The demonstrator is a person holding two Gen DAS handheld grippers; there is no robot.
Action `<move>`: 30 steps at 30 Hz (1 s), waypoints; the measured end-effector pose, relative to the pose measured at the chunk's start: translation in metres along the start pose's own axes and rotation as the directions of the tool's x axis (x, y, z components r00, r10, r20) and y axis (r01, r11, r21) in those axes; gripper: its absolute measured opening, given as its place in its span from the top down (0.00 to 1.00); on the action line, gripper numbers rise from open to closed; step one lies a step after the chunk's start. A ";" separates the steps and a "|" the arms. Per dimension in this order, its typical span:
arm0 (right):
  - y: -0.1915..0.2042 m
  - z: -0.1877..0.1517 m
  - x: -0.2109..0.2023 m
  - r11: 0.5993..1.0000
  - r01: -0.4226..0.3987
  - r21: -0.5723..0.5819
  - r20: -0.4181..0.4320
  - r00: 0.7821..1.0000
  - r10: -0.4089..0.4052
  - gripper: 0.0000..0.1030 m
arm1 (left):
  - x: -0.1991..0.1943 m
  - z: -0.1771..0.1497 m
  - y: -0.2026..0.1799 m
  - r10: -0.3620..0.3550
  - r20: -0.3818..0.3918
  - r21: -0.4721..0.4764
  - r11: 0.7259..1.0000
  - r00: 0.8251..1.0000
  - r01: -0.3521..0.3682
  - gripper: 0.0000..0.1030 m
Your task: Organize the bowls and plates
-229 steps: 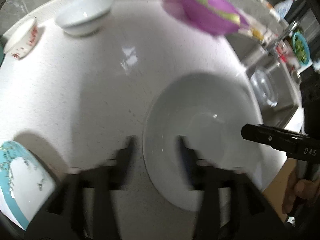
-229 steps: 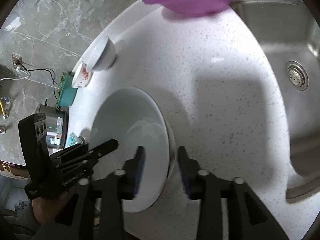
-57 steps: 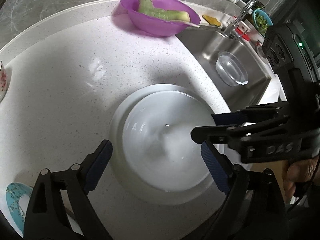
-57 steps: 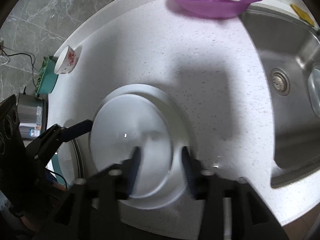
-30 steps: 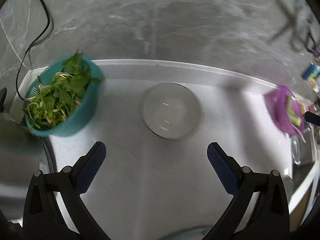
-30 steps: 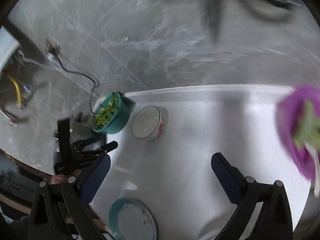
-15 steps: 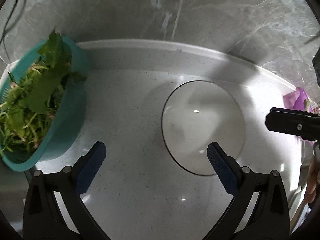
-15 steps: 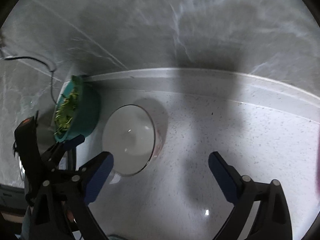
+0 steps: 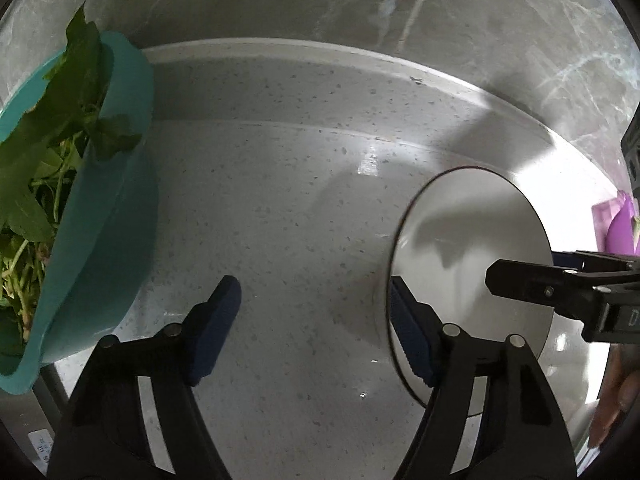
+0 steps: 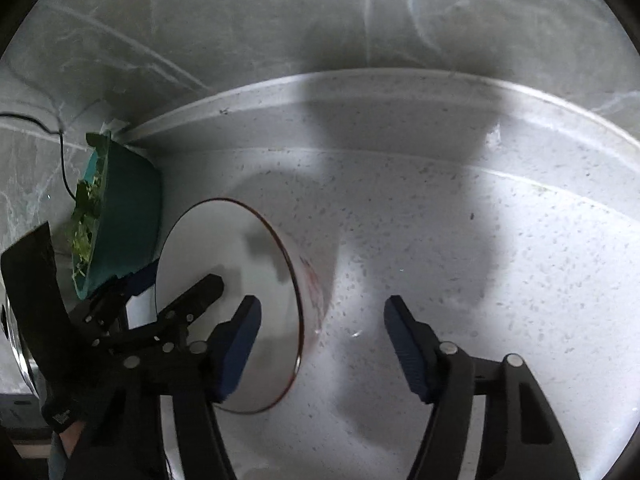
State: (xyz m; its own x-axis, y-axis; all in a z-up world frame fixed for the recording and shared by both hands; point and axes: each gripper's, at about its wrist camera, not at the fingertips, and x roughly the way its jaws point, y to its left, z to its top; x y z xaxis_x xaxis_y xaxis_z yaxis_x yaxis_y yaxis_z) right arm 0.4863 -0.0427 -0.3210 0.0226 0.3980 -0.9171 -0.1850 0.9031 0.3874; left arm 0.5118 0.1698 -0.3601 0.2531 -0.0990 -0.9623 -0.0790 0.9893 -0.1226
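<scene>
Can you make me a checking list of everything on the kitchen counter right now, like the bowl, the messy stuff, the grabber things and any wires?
Surface: white speckled counter, raised lip at the back, shadows across it.
Job's things: one small white bowl with a dark rim and red marks outside, upright on the counter.
Clutter: teal basin full of leafy greens; purple bowl at the far edge.
Grippers: left hand-held gripper closing, one finger at the bowl's rim, not clamped; right hand-held gripper closing, straddling the bowl's wall, not clamped.
Cables: a thin black cable on the wall behind the basin.
Surroundings: grey marble wall.
</scene>
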 end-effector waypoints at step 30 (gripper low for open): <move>-0.029 -0.004 0.010 0.981 -0.185 0.056 -0.048 0.981 0.187 0.82 | -0.006 -0.001 -0.019 -0.238 -0.027 0.024 0.971 0.971 0.239 0.90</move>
State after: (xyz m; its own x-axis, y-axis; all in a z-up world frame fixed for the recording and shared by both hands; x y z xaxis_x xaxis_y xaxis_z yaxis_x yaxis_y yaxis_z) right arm 0.4877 -0.0657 -0.3418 -0.0598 0.5520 -0.8317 -0.1310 0.8216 0.5548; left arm 0.5107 0.1519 -0.3519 0.2387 -0.3348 -0.9115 0.0071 0.9393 -0.3431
